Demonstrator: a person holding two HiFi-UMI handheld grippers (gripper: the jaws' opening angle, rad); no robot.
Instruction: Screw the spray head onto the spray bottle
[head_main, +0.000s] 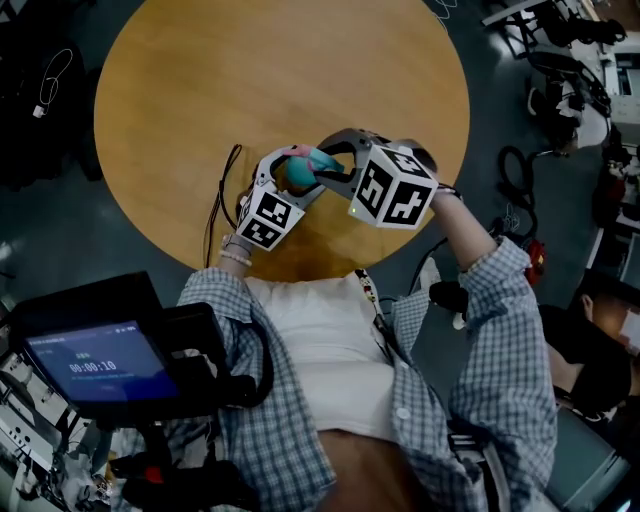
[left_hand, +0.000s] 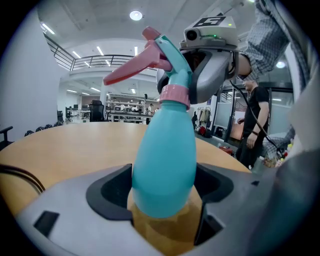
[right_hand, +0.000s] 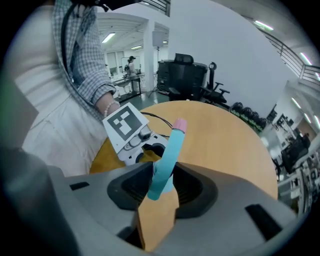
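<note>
A teal spray bottle (left_hand: 165, 165) stands upright between the jaws of my left gripper (left_hand: 165, 200), which is shut on its lower body just above the round wooden table (head_main: 200, 90). On the bottle's neck sits the spray head (left_hand: 170, 57), teal with a pink trigger and a pink collar (left_hand: 175, 94). My right gripper (right_hand: 162, 187) comes down from above, and its pads press on both sides of the spray head (right_hand: 167, 155). In the head view both grippers meet over the table's near edge, left gripper (head_main: 293, 182) and right gripper (head_main: 325, 168), and largely hide the bottle (head_main: 298, 170).
A dark cable (head_main: 215, 205) lies on the table left of the grippers. A device with a lit screen (head_main: 100, 365) sits at the lower left, off the table. Cables and equipment (head_main: 560, 90) crowd the floor to the right. A person (left_hand: 255, 125) stands in the background.
</note>
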